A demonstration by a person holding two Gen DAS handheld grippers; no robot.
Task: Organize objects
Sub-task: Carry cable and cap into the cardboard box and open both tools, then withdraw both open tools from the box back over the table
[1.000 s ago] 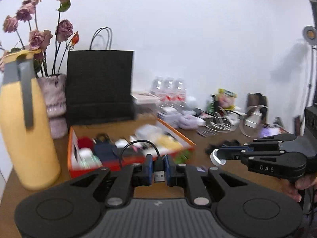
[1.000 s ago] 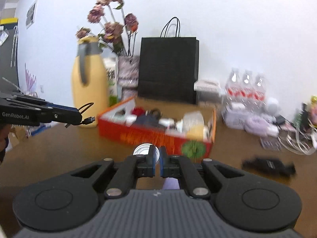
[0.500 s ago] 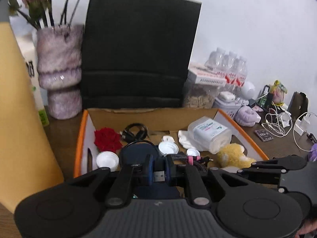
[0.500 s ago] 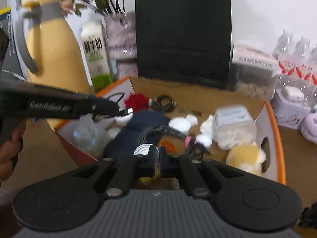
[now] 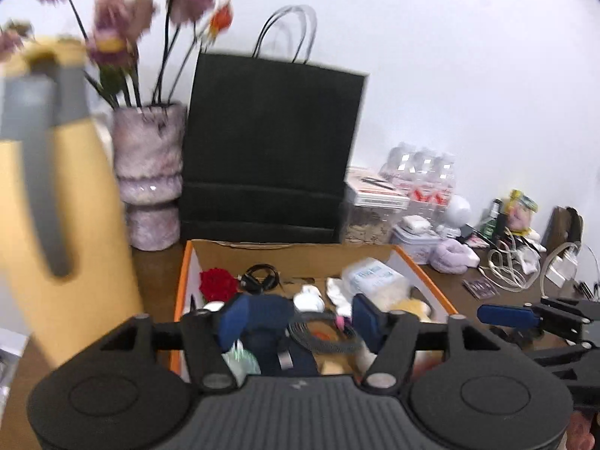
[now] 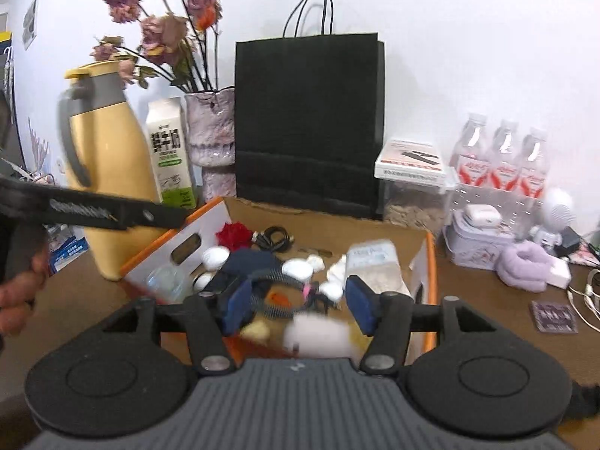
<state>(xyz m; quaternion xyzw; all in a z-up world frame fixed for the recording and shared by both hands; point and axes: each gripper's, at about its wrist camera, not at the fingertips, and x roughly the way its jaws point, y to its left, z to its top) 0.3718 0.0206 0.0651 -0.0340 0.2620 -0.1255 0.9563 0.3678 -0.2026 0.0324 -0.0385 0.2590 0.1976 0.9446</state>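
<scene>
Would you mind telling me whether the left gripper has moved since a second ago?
Yes. The left gripper has moved forward to the orange box, now over its near edge, jaws opening and empty.

Bright even light, fisheye bending, perhaps motion-blurred foreground.

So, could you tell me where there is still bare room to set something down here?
Inside the orange box, bare cardboard runs along the back wall, behind the black cable. The table is bare between box and purple coaster. The box's front half is crowded.
</scene>
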